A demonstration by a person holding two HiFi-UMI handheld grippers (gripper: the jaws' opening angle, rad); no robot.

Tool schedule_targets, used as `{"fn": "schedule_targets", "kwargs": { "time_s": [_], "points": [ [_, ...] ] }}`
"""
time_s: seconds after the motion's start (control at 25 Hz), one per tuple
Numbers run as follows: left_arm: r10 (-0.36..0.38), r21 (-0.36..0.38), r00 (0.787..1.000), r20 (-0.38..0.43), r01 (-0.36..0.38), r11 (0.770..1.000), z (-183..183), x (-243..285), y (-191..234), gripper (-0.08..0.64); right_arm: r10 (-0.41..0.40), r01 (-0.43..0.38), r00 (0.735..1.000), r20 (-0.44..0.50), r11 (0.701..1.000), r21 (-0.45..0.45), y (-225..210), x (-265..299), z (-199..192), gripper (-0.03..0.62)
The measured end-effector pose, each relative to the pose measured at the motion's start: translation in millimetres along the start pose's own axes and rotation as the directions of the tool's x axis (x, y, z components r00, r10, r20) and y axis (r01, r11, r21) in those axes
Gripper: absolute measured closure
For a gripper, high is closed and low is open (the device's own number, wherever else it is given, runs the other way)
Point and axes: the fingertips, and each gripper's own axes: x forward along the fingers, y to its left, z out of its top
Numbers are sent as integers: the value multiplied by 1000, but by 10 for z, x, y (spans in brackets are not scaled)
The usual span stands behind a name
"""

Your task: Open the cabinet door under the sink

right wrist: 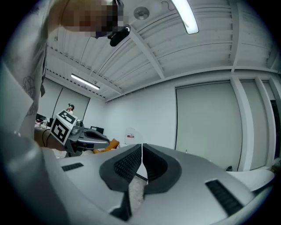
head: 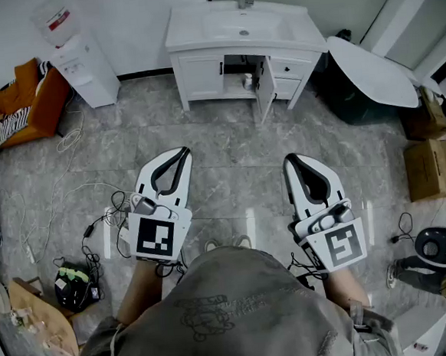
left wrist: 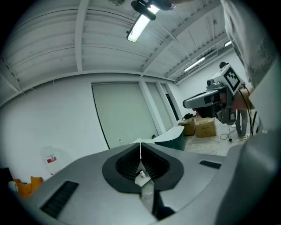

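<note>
Grey floor tiles [head: 228,146] run to the far sink cabinet [head: 199,74], whose door [head: 264,87] already stands swung out, so probably the left gripper [head: 183,150] and right gripper [head: 289,160] hang back near the person, fingers [right wrist: 126,165] pressed together, empty.

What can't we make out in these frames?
- Head view: what sits inside the cabinet is too small and dark to tell.
- Left gripper view: the cabinet is hidden behind the shut left gripper itself.
- Right gripper view: the same, behind the shut right gripper.
</note>
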Motion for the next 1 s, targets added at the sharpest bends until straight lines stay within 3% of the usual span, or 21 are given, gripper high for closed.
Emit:
{"fn": "schedule_targets", "kwargs": {
  "time_s": [0.52,1.0],
  "points": [
    [-17,14,1000,3,17,1000,-9,24,-22,540,-11,10,1000,2,996,93,-65,11,-79,560],
    [-24,2,1000,1,24,1000,-234,-165,286,540,-11,12,1000,-13,997,75,251,282,-83,560]
  ]
}}
